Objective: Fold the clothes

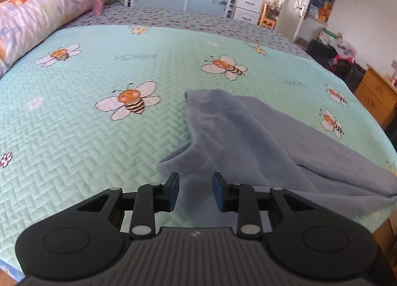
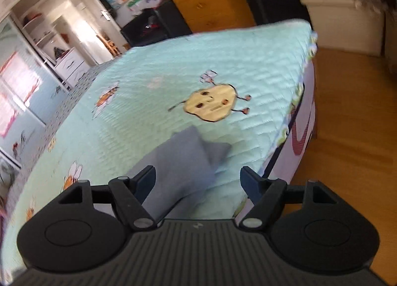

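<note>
Mint-green quilted bedspread (image 1: 99,137) with printed bees fills both views, and your blue-grey garment (image 1: 248,137) lies rumpled on it toward the near right side. Your left gripper (image 1: 196,191) hangs just above the garment's near edge, its jaws set a narrow gap apart with nothing pinched between them; cloth shows through the gap. Your right gripper (image 2: 198,181) has its jaws spread wide and empty, with a folded corner of the garment (image 2: 183,161) ahead between the fingers. To its right the bed edge (image 2: 292,122) drops to a wooden floor (image 2: 347,124). Left of the garment, bare bedspread runs to a rolled floral quilt (image 1: 32,22).
</note>
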A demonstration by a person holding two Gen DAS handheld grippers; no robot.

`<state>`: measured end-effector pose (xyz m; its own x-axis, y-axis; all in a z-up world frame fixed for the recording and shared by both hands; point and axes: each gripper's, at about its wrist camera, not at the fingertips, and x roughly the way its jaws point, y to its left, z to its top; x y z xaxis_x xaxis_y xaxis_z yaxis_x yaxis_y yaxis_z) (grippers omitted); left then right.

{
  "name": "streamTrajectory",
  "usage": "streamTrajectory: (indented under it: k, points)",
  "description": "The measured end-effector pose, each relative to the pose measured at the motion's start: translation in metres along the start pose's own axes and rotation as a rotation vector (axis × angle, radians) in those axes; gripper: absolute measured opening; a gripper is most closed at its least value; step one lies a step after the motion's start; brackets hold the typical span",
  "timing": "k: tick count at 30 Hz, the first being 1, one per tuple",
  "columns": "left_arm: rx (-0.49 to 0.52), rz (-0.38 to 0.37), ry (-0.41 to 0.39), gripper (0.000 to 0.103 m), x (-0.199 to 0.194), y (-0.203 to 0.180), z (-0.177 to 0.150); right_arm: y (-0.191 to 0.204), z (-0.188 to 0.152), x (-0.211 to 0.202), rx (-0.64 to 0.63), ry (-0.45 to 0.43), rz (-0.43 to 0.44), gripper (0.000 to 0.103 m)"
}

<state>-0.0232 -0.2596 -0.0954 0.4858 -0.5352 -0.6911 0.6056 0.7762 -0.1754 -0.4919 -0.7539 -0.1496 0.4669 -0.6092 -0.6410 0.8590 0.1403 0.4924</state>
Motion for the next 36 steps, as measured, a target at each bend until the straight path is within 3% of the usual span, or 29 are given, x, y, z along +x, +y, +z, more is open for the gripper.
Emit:
streamTrajectory:
  k: [2,3,4,5,10,14,17,19,20,24,25,31,34,36]
  points:
    - [0.015,-0.006,-0.006,0.031,0.001,-0.01,0.004,-0.001,0.001,0.007,0.009,0.022,0.026,0.073]
    - [0.024,-0.011,-0.011,0.031,0.002,-0.015,0.006,-0.002,0.001,0.01,0.014,0.032,0.04,0.059]
    - [0.033,-0.015,-0.016,0.032,0.003,-0.02,0.008,0.0,0.002,0.012,0.025,0.045,0.043,0.035]
    - [0.042,-0.016,-0.016,0.032,0.005,-0.025,0.009,0.002,0.003,0.014,0.039,0.059,0.043,0.029]
    - [0.076,-0.03,-0.006,0.033,0.014,-0.045,0.013,-0.004,0.005,0.006,0.141,0.088,0.127,0.014]
    - [0.102,-0.04,0.002,0.033,0.015,-0.057,0.011,-0.004,0.011,0.008,0.154,0.083,0.115,0.014]
    - [0.108,-0.045,0.008,0.033,0.016,-0.061,0.008,-0.002,0.013,0.007,0.151,0.077,0.102,0.025]
    - [0.108,-0.046,0.012,0.034,0.017,-0.064,0.007,-0.003,0.013,0.012,0.166,0.096,0.094,0.04]
    - [0.108,-0.047,0.014,0.034,0.017,-0.065,0.006,-0.006,0.013,0.017,0.19,0.116,0.102,0.041]
    - [0.108,-0.048,0.019,0.034,0.017,-0.065,0.004,-0.014,0.008,0.033,0.296,0.135,0.159,0.041]
    - [0.108,-0.047,0.02,0.034,0.016,-0.065,0.003,-0.013,0.008,0.034,0.299,0.129,0.158,0.037]
    - [0.095,-0.036,0.03,0.036,0.017,-0.063,-0.001,0.004,0.018,0.01,0.236,0.052,0.136,0.036]
    - [0.088,-0.04,0.044,0.036,0.022,-0.065,-0.004,0.006,0.017,0.012,0.241,0.1,0.181,0.036]
    - [0.093,-0.05,0.045,0.036,0.022,-0.068,-0.005,0.006,0.014,0.018,0.252,0.125,0.142,0.036]
